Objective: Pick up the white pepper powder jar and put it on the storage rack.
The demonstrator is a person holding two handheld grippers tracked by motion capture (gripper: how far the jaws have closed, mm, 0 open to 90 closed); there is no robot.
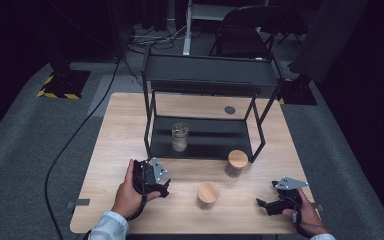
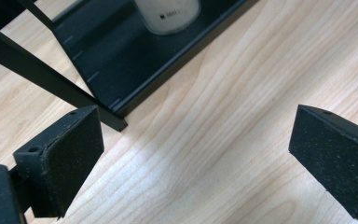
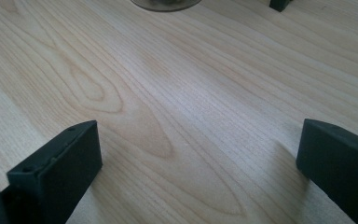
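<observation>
- My left gripper [image 1: 166, 186] sits near the table's [image 1: 120, 130] front-left part, jaws spread wide with nothing between them; in the left gripper view bare wood lies between the pads [image 2: 72, 154].
- Just ahead of it the black rack [image 1: 205, 80] stands at the table's back half; an uncapped glass jar [image 1: 180, 136] rests on its lower shelf, toward that shelf's left end.
- Nearest my left gripper is the first lidded jar [image 1: 208, 195], close to the front edge at the middle. I judge this the piece to take: approach level, centre the pads on the glass below the wooden lid, and close gently so it does not tip.
- The second lidded jar [image 1: 237, 163] stands by the rack's front-right leg, apart from the first.
- My right gripper [image 1: 266, 204] rests at the front-right corner, jaws wide apart and empty over bare wood.
</observation>
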